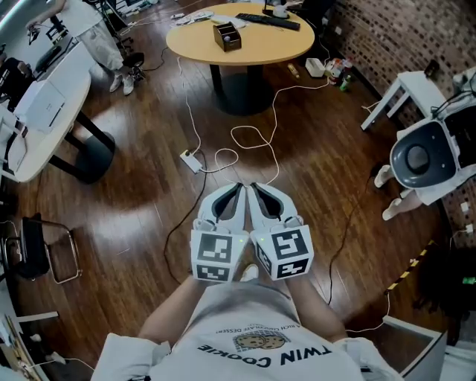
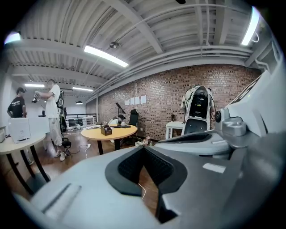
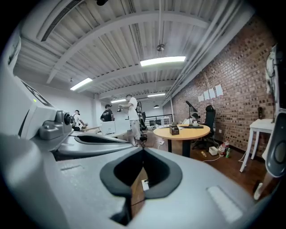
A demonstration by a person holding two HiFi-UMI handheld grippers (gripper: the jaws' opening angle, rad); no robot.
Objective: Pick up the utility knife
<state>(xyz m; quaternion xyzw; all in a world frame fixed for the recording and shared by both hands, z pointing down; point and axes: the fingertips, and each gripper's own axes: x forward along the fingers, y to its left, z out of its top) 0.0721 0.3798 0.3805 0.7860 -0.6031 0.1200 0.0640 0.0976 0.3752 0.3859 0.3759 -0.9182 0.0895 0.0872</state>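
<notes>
No utility knife could be made out in any view. If it was in the scene at all, it was judged most likely to lie among the small items on the round table [image 1: 253, 46]. A brown box [image 1: 227, 36] and a long black object [image 1: 268, 21] were set there, and the rest was too small to be identified. The table stood well apart from the person, across the wooden floor [image 1: 149, 186].

The left gripper [image 1: 236, 190] and the right gripper [image 1: 255, 190] were held side by side close in front of the chest, touching or nearly so. Both were tipped slightly downward toward the table. Both pairs of jaws were closed tip to tip with nothing gripped; only floor was seen through the gap behind the pads. This was judged a neutral carrying pose, with no approach begun. The jaws would have to be parted before any grasp.

A white cable [image 1: 253, 138] was looped over the floor between the grippers and the table, near a power strip [image 1: 190, 160]. It was judged a snag to be stepped around on the way.

"TWIN COOKIE" was printed on the person's shirt [image 1: 260, 350], seen upside down in the head view; the smaller line beside it could not be read. No text was carried by the marker cubes [image 1: 219, 257], only black-and-white squares. The sheets [image 2: 137, 100] pinned to the brick wall [image 2: 165, 103] were too small to be read.
</notes>
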